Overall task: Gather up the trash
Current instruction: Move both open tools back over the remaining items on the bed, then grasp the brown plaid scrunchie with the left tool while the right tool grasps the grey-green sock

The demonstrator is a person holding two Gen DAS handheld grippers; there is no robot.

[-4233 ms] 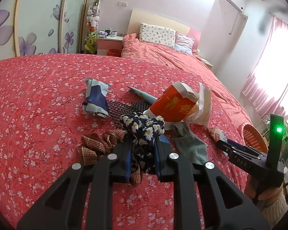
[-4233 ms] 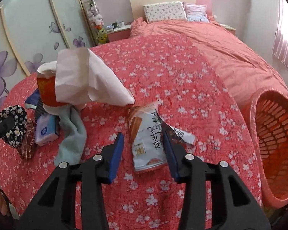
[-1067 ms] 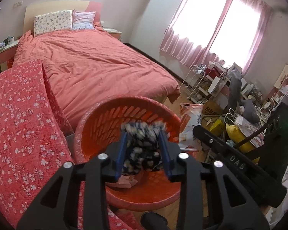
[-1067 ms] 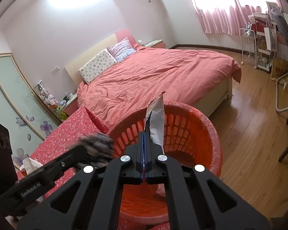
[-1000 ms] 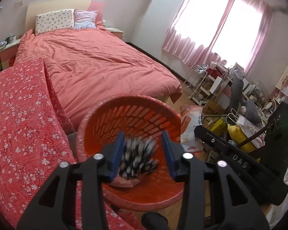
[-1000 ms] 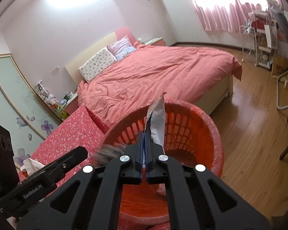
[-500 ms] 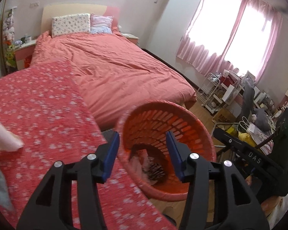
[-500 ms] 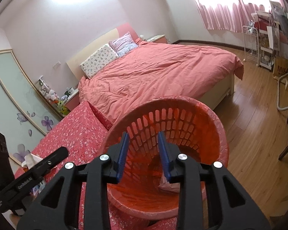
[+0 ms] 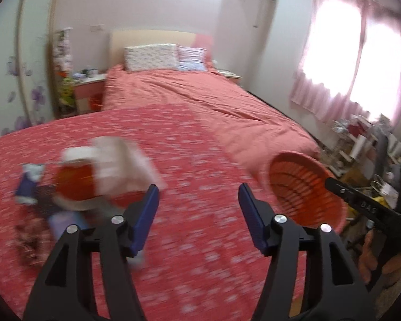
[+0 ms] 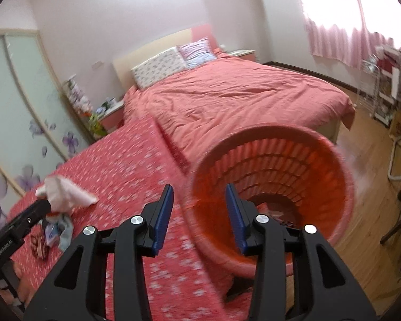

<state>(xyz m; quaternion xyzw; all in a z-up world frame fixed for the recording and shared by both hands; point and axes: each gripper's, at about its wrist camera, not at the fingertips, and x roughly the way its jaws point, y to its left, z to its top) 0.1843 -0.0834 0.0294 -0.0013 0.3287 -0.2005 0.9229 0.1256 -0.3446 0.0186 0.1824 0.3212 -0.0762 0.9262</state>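
My left gripper is open and empty above the red flowered quilt. A blurred pile of trash lies to its left: an orange and white paper bag, a blue packet and dark cloth. The orange basket stands off the quilt's right edge. My right gripper is open and empty over the near rim of the basket, with discarded items dimly seen at the basket's bottom. The pile also shows in the right wrist view, far left.
A made bed with pillows lies beyond the quilt. A nightstand and wardrobe doors are at the left. Wooden floor, a rack and clutter fill the right side under the pink curtains.
Both grippers dropped their items into the basket and opened. The left gripper has swung left from the basket toward the trash pile on the quilt. The right gripper stays over the basket.
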